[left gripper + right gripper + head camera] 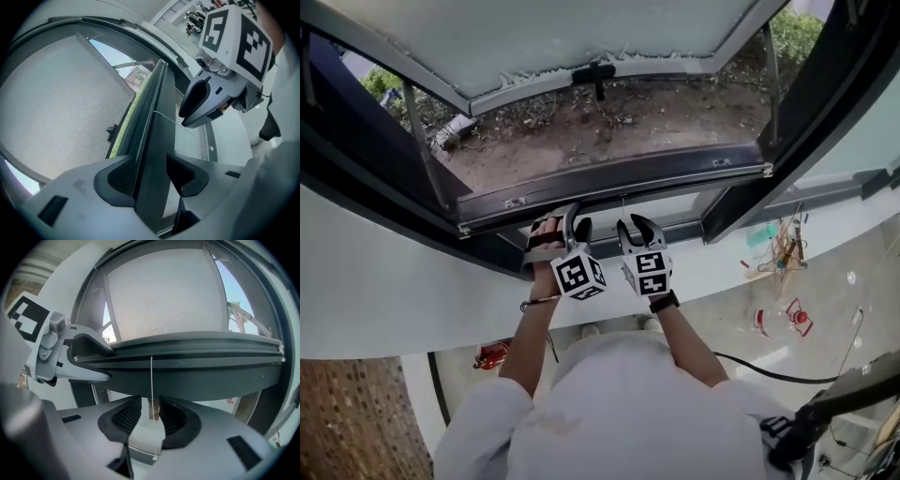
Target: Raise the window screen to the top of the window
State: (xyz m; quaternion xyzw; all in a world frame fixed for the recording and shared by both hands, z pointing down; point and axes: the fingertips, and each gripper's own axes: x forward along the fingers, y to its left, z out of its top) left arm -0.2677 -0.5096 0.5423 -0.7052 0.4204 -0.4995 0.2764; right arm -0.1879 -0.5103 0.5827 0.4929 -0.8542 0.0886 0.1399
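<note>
The screen's dark bottom bar runs across the window opening, and both grippers are at its middle. My left gripper straddles that bar; its jaws stand apart, one dark pad on each side of the bar. My right gripper sits just right of it. Between its pads are a thin white pull cord hanging from the bar and a small brownish tab, with slight gaps on both sides. Each gripper shows in the other's view, the right gripper and the left gripper.
The window sash, with a black handle, is swung outward above bare dirt ground. A white curved wall lies below the frame. On the floor at the right are a red object and a black cable.
</note>
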